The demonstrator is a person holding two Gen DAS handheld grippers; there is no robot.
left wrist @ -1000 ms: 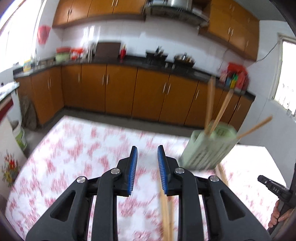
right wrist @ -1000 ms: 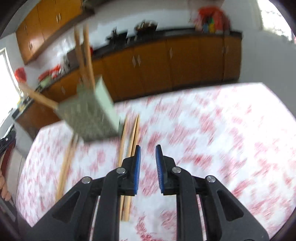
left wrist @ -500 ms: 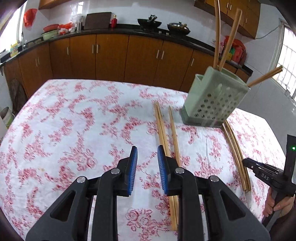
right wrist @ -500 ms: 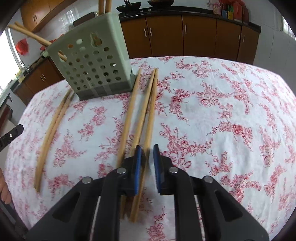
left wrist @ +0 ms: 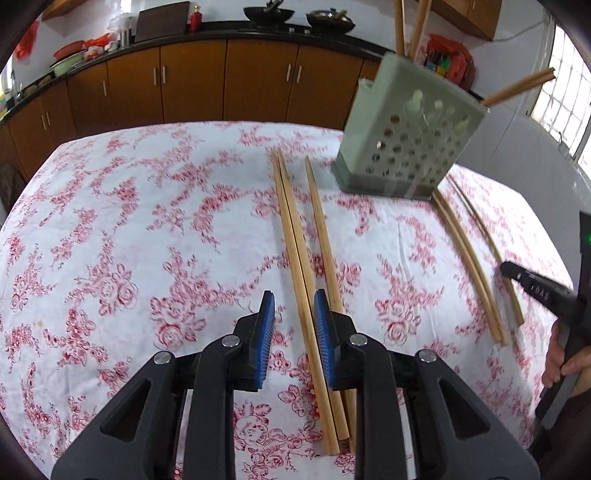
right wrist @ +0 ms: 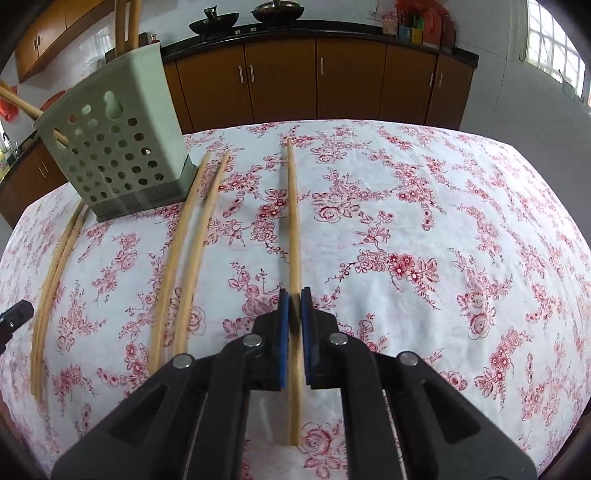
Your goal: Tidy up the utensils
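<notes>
On the floral surface (right wrist: 424,206) stands a green holder (right wrist: 122,162). The right claw (right wrist: 294,299) has just clenched on one chopstick (right wrist: 292,206), seemingly lengthwise. The left claw (left wrist: 294,314), released, straddles a chopstick pair (left wrist: 291,236).

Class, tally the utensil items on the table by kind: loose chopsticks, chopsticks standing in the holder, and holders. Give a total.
Loose chopsticks: 6
Chopsticks standing in the green holder: 3
Green holder: 1
Total: 10
</notes>
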